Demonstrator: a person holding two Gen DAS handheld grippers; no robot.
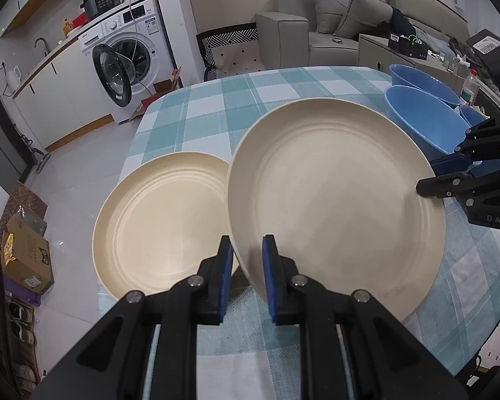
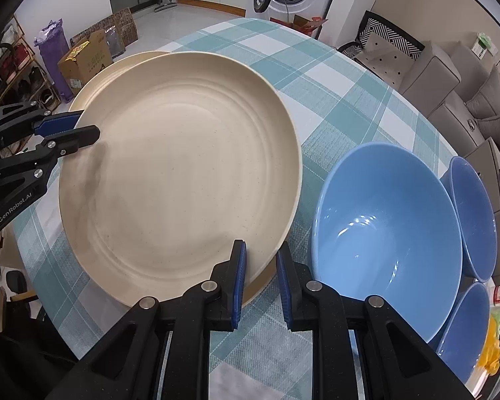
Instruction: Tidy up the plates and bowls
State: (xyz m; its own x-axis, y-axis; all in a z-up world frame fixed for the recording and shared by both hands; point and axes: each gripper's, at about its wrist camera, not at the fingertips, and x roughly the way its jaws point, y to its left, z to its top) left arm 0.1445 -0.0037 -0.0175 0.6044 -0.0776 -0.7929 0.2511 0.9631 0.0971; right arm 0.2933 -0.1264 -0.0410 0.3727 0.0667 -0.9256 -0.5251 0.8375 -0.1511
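A cream plate [image 1: 333,196] [image 2: 180,173] is held tilted above the checked table by both grippers. My left gripper [image 1: 246,280] [image 2: 80,130] is shut on its near-left rim. My right gripper [image 2: 260,280] [image 1: 426,176] is shut on the opposite rim. A second cream plate [image 1: 160,230] [image 2: 116,66] lies flat on the table to the left, partly under the held one. Three blue bowls stand at the right: a large one [image 2: 386,233] [image 1: 423,123] and two smaller ones [image 2: 473,220] [image 2: 463,323].
The table [image 1: 216,106] has a teal and white checked cloth and ends close to the left plate. A washing machine [image 1: 130,53] with its door open, cardboard boxes [image 1: 26,253] and a grey sofa [image 1: 350,23] stand around it.
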